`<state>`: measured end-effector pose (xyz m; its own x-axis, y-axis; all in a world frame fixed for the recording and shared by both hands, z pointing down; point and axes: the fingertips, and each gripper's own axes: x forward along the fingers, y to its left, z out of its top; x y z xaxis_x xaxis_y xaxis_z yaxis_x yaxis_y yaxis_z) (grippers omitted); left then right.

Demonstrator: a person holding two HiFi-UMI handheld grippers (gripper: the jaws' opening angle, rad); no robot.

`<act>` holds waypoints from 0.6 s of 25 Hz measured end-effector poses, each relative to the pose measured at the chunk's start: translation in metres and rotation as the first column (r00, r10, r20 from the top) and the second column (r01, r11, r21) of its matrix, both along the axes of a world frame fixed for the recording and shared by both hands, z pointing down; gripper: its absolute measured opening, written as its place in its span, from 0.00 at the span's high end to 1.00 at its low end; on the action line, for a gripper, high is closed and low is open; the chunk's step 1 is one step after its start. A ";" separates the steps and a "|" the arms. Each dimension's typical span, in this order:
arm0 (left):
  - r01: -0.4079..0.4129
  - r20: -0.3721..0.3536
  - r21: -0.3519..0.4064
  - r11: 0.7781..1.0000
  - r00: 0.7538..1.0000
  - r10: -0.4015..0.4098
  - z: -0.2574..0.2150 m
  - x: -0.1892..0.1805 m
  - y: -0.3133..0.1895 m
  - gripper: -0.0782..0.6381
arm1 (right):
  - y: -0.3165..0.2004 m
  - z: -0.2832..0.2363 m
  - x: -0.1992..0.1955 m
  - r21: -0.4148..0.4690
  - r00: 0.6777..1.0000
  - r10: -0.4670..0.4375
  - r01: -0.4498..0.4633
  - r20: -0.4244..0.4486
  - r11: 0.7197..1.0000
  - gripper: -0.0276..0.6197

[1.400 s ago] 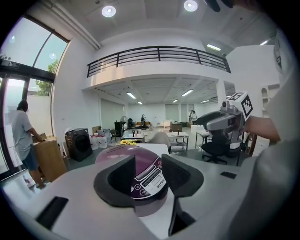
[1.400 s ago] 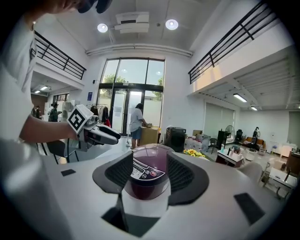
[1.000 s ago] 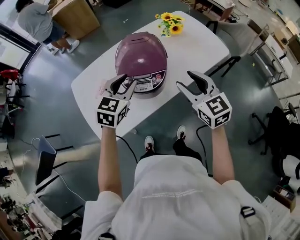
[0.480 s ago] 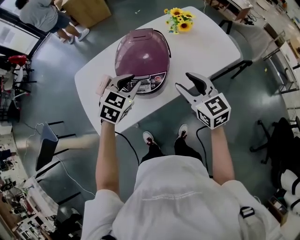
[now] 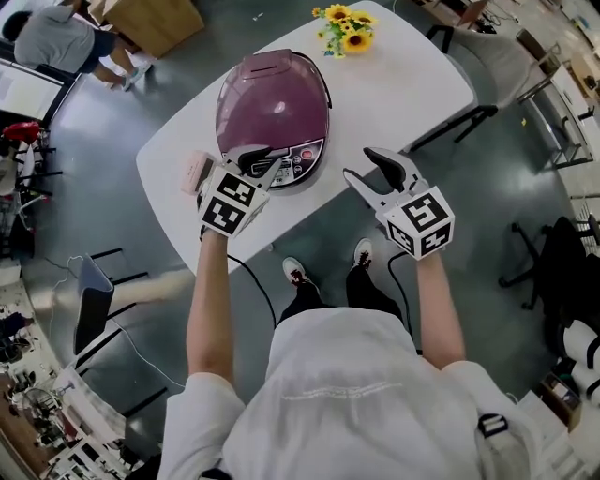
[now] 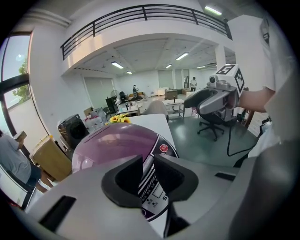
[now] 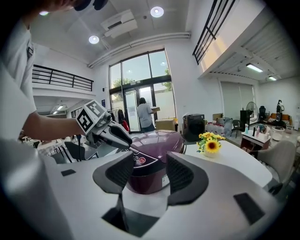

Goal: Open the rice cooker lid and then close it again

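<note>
The left gripper (image 5: 255, 159), jaws closing to a narrow empty gap, hovers over the control panel of the one purple rice cooker (image 5: 272, 108), which sits lid-down on the white table (image 5: 403, 89). The right gripper (image 5: 366, 167) gapes wide, holding nothing.

— So where are we standing, a kitchen?

— No, look up! There's a mezzanine with a black railing (image 6: 140, 11), strip lights (image 6: 117, 64) in the ceiling and a tall glass entrance (image 7: 140, 89). This is a big open workspace, part office and part lab.

— And down at floor level?

— Polished grey floor (image 5: 112, 103) all round. The white counter (image 5: 403, 84) stands alone in the middle of it. There's a black office chair (image 5: 553, 248) off to one side and desks (image 6: 173, 105) far down the hall. A clutter of gear (image 5: 28, 412) sits along the edge.
</note>
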<state>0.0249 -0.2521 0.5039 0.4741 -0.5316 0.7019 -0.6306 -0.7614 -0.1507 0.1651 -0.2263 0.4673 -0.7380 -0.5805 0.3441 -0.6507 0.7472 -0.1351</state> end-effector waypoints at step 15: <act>-0.054 -0.016 -0.037 0.998 0.998 0.053 0.020 0.005 -0.008 0.82 | -0.002 0.010 0.004 -0.035 0.999 0.039 -0.040 -0.020 0.999 0.60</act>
<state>0.0300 -0.2596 0.5238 0.5118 -0.4784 0.7136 -0.5907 -0.7991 -0.1121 0.1691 -0.2281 0.4774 -0.7076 -0.5965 0.3790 -0.6826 0.7157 -0.1480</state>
